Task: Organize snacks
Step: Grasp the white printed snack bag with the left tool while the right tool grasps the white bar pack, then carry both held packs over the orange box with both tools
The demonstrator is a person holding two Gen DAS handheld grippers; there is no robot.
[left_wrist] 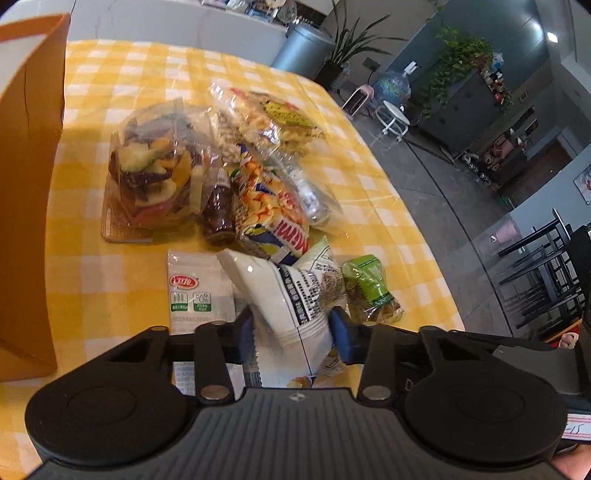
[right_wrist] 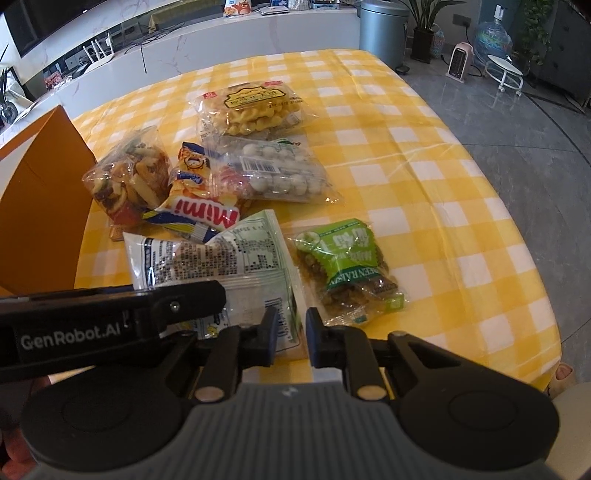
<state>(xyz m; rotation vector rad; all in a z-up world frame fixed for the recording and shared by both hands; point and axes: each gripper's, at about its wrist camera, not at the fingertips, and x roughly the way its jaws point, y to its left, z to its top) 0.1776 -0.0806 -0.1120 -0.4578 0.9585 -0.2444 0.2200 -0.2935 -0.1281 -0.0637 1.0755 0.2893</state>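
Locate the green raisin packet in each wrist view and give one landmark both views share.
Left wrist view: the green raisin packet lies lower right of centre, just right of the white snack bag, beyond the right finger.
Right wrist view: the packet lies right of centre, just beyond the fingers.
Shared landmark: the Mimi snack bag, in the pile beyond the white bag.

Round table [right_wrist: 461, 206] under yellow-and-white checked cloth. Grey polished floor [right_wrist: 517, 122] beyond table edge. White marble-look counter [right_wrist: 207, 40] behind table; grey bin [right_wrist: 382, 33] at counter's end. Potted plant [right_wrist: 424, 33] beside bin, then pink heater [right_wrist: 461, 61], blue water jug [right_wrist: 493, 38], white round stool [right_wrist: 504, 72]. Dark grey cabinet [left_wrist: 469, 107] topped with trailing greenery. Black chairs [left_wrist: 546, 273] right of table. Ceiling light [left_wrist: 552, 37] lit.
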